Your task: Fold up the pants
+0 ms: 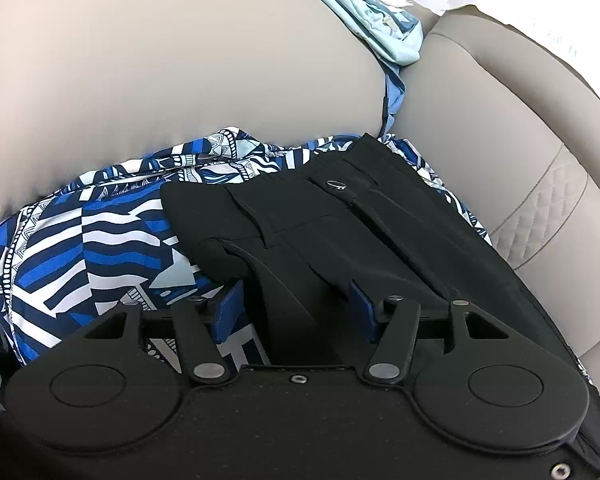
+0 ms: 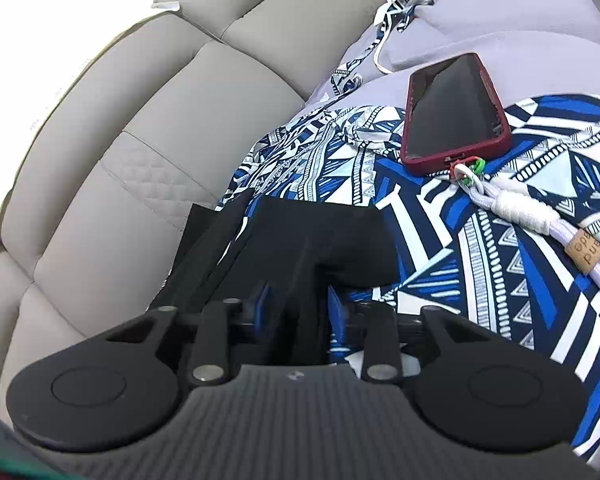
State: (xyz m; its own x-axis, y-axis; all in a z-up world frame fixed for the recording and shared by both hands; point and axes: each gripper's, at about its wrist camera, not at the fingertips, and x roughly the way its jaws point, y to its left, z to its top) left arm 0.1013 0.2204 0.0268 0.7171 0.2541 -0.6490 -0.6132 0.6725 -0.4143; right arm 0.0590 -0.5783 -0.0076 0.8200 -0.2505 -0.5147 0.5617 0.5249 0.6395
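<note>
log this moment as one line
stage: mid-fold | left gripper: shut on pants | right gripper: shut on pants | under: patterned cloth on sofa | nearby: phone

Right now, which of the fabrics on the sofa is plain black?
The pants, lying on the blue-and-white patterned cloth; the pale blue garment sits farther back.

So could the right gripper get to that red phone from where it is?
Probably not right away. The right gripper is shut on the black pants, so it would have to let go first. Otherwise the phone lies uncovered on the patterned cloth ahead, with nothing between.
</note>
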